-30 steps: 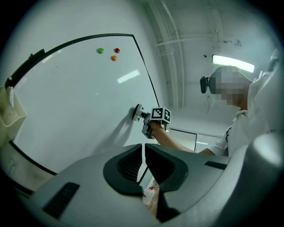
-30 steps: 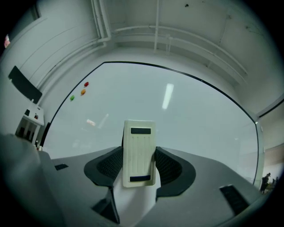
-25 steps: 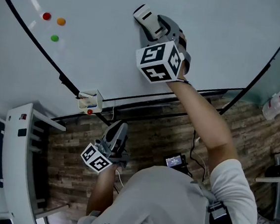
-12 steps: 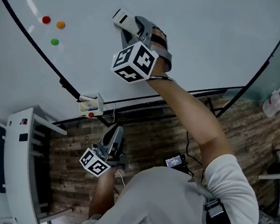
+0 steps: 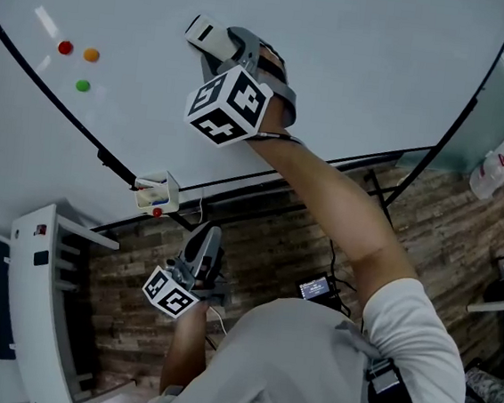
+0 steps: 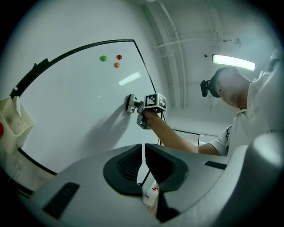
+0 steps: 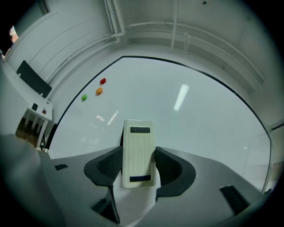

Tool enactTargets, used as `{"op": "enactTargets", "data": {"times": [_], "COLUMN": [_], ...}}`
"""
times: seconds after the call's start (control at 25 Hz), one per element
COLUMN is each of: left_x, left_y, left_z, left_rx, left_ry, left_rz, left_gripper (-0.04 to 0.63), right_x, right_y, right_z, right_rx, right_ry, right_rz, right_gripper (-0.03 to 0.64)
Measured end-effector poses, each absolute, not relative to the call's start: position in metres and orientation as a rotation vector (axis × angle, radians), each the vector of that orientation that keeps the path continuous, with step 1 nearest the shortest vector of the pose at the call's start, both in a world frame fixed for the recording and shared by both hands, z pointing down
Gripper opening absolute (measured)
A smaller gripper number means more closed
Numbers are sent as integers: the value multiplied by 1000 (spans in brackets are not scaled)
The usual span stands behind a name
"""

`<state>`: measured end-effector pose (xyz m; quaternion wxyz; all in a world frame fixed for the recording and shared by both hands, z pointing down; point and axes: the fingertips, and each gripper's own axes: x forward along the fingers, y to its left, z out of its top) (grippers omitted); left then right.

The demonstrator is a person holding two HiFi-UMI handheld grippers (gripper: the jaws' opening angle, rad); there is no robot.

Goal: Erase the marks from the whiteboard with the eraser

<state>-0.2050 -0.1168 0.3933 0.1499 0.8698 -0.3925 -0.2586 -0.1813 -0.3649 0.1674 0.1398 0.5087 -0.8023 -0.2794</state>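
The right hand-held gripper point(image 5: 220, 44) clamps the eraser point(image 7: 139, 148) flat against the whiteboard point(image 5: 365, 65). The left hand-held gripper point(image 6: 143, 160) hangs low, away from the board, its jaws nearly together and empty.

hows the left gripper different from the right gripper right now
The right gripper is clamped on the eraser; the left gripper has its jaws nearly together on nothing. The right gripper is raised, pressing the eraser against the whiteboard; the left gripper hangs low, off the board, above the wood floor. Each carries a marker cube.
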Motion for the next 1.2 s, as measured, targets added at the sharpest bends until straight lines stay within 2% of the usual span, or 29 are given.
{"op": "enactTargets", "data": {"times": [1.2], "left_x": [-138], "left_y": [-142], "left_z": [393], "left_rx": [2536], "left_ry": [-1008], "left_rz": [-680], "left_gripper": [9], "right_x": [-45], "right_y": [-395], "right_z": [148], "right_rx": [1656], "right_ry": [-2262], "right_rz": [-712], "right_gripper": [247]}}
